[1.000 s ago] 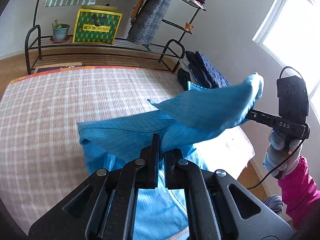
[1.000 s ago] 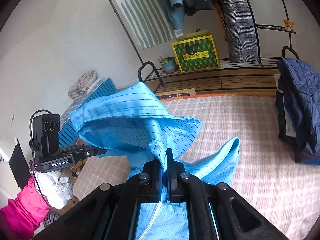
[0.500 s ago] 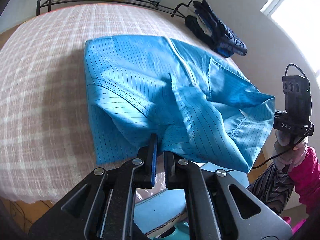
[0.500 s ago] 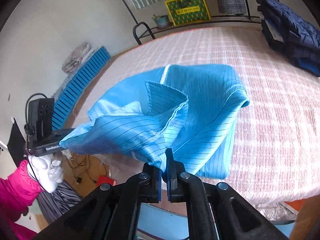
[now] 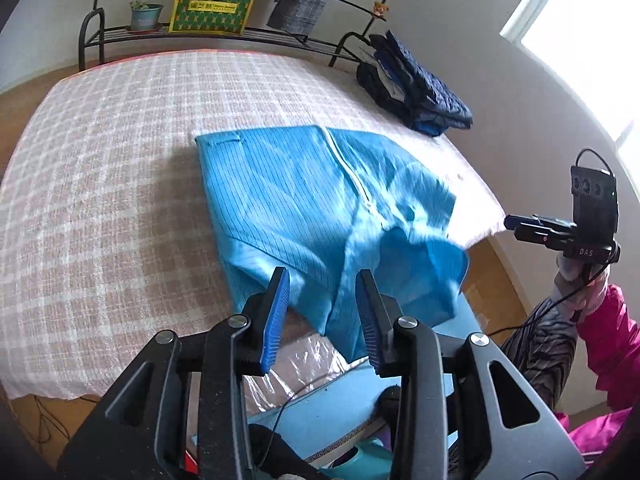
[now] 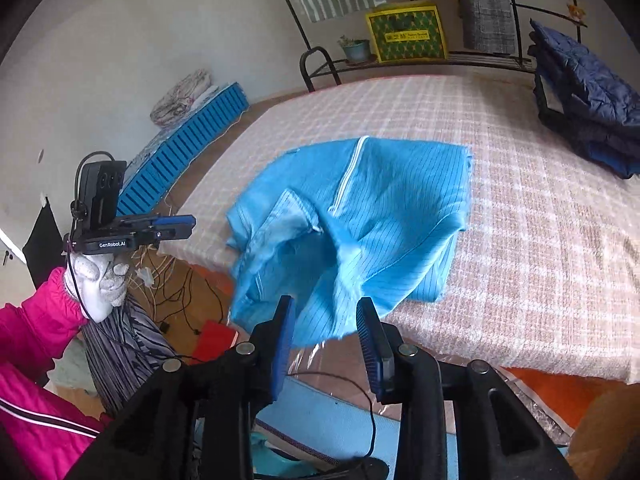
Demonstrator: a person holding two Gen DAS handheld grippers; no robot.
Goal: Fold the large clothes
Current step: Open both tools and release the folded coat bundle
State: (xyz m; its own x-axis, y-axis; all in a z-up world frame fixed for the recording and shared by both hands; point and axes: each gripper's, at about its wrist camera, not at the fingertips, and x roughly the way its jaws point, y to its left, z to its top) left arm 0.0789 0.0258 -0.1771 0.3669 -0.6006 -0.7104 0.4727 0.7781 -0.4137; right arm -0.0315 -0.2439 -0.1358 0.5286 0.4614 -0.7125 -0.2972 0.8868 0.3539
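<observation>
The blue garment (image 5: 304, 196) is thin matt cloth with fine dark pinstripes and a white zip, lying on the bed (image 5: 100, 168), whose cover is a coarse woven check. The navy jacket (image 5: 416, 92) looks quilted with a slight sheen, perhaps nylon, and the rack (image 5: 96, 28) is black painted metal tube.

The jacket (image 5: 304, 200) is bright blue with thin dark stripes. The bed cover (image 5: 100, 160) has pink and white checks. The bag (image 5: 212, 4) at the top is green and yellow.
</observation>
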